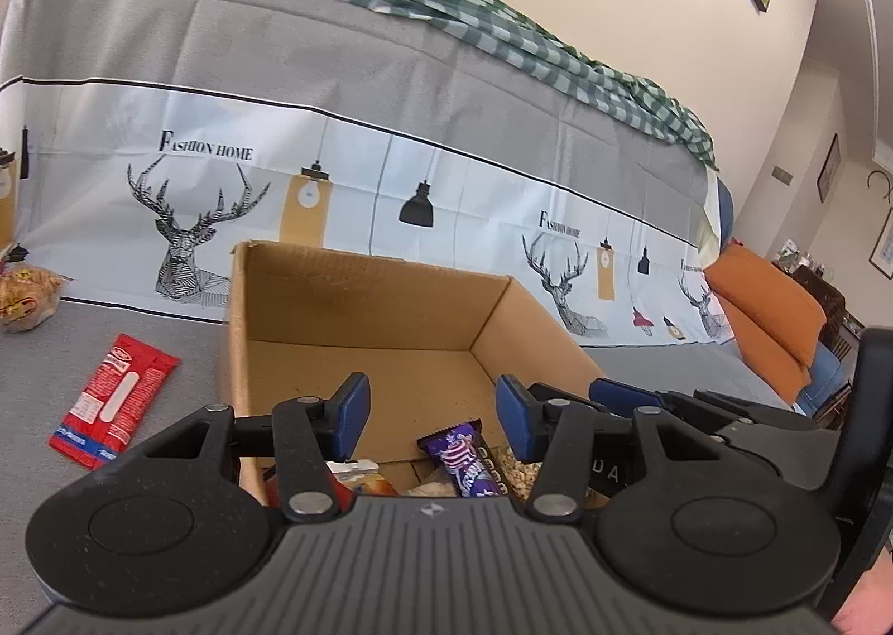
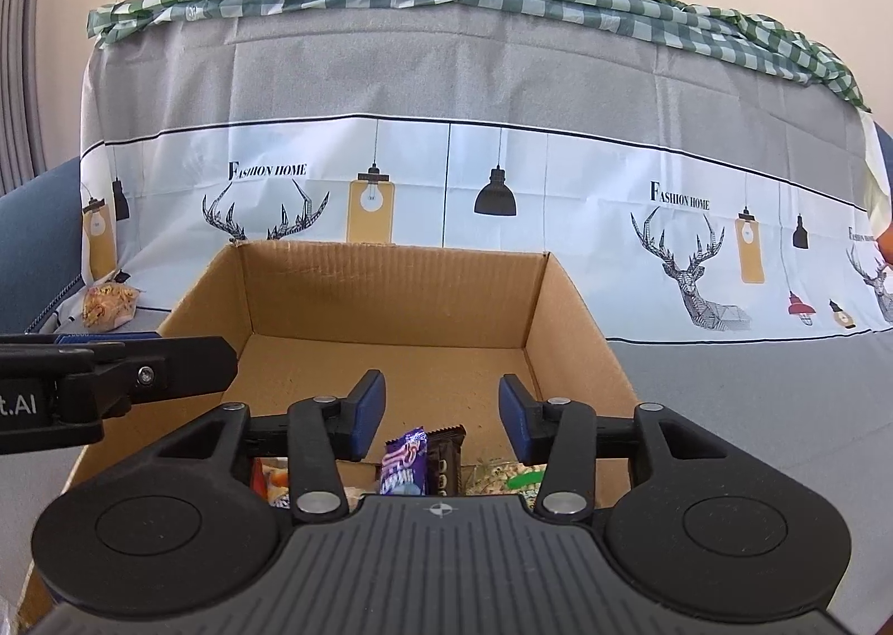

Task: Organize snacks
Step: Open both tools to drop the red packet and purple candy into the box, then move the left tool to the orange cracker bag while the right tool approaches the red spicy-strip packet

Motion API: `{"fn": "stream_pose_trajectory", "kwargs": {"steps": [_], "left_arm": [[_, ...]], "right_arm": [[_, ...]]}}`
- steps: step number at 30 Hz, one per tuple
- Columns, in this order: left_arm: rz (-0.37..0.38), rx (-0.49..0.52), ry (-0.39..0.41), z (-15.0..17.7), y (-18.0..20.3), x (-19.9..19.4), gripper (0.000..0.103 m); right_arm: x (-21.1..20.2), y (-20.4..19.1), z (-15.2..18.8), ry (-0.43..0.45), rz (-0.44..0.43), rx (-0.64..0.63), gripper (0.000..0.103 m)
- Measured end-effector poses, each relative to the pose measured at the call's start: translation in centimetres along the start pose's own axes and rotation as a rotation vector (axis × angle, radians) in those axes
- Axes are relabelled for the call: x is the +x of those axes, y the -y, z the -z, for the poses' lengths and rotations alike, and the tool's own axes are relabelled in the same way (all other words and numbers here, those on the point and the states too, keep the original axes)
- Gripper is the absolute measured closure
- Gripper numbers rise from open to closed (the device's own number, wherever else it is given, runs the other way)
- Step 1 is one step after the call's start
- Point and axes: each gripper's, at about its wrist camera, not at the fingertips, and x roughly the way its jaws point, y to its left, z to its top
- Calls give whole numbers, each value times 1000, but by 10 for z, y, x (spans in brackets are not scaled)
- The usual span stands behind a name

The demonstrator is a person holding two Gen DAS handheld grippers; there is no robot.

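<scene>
Both grippers, left (image 1: 430, 414) and right (image 2: 441, 414), hang open and empty over box (image 2: 390, 272); snacks crowd its near edge, far floor bare. Red packet (image 1: 114, 398) lies outside, left.

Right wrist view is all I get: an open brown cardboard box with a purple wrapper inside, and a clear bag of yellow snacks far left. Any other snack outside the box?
Observer: Yes, a flat red snack packet lies on the grey cover, left of the brown cardboard box.
Operator: Is the left gripper holding anything?
Observer: No, the left gripper is open and empty, over the box's near end.
</scene>
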Motion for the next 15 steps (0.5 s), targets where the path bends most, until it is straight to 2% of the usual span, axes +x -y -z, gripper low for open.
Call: {"fn": "stream_pose_trajectory", "kwargs": {"steps": [3, 5, 7, 9, 12, 15], "left_arm": [[-23, -34, 7, -4, -13, -7, 49], [-47, -63, 8, -7, -24, -12, 57], [-61, -93, 6, -9, -37, -18, 84], [-74, -114, 5, -11, -50, -24, 96], [-108, -121, 17, -18, -67, -36, 98], [-128, -160, 11, -26, -94, -44, 97]], "right_arm": [[-3, -7, 0, 14, 9, 14, 56], [-5, -13, -1, 25, 13, 30, 56], [-7, -21, -2, 41, 14, 44, 56], [-10, -31, -3, 59, 12, 55, 56], [-14, -50, -4, 85, -13, 66, 57], [-19, -71, -4, 107, -56, 74, 68]]}}
